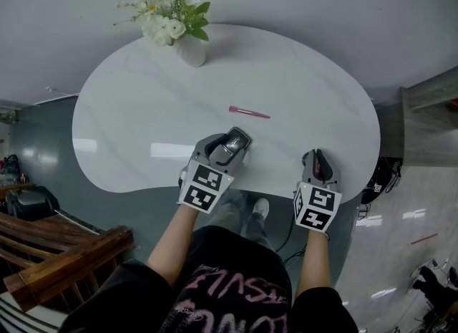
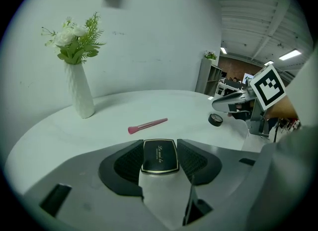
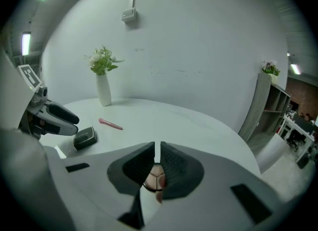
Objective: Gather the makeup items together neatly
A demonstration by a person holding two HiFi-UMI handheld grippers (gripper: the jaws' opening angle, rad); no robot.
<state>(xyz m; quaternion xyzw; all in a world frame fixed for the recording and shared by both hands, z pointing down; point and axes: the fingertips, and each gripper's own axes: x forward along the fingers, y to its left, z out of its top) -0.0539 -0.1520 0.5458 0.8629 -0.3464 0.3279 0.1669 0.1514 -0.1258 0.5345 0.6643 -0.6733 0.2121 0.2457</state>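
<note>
A black compact (image 2: pixel 159 156) with gold trim lies flat on the white table (image 1: pixel 136 117) between the pads of my left gripper (image 2: pixel 159 143), which is open and hangs just above it. The head view shows that compact (image 1: pixel 236 140) under the left gripper (image 1: pixel 230 147) near the table's front edge. A pink brush (image 1: pixel 249 112) lies alone further in. My right gripper (image 3: pixel 157 148) has its pads almost together, with nothing held between them. A small round pot (image 2: pixel 215 119) sits on the table beneath it, its pink pans (image 3: pixel 155 179) showing behind the pads.
A white vase of flowers (image 1: pixel 187 46) stands at the table's far left. A wooden bench (image 1: pixel 64 256) is on the floor at the lower left. Shelving (image 3: pixel 271 108) stands off to the right. The person's legs are at the table's front edge.
</note>
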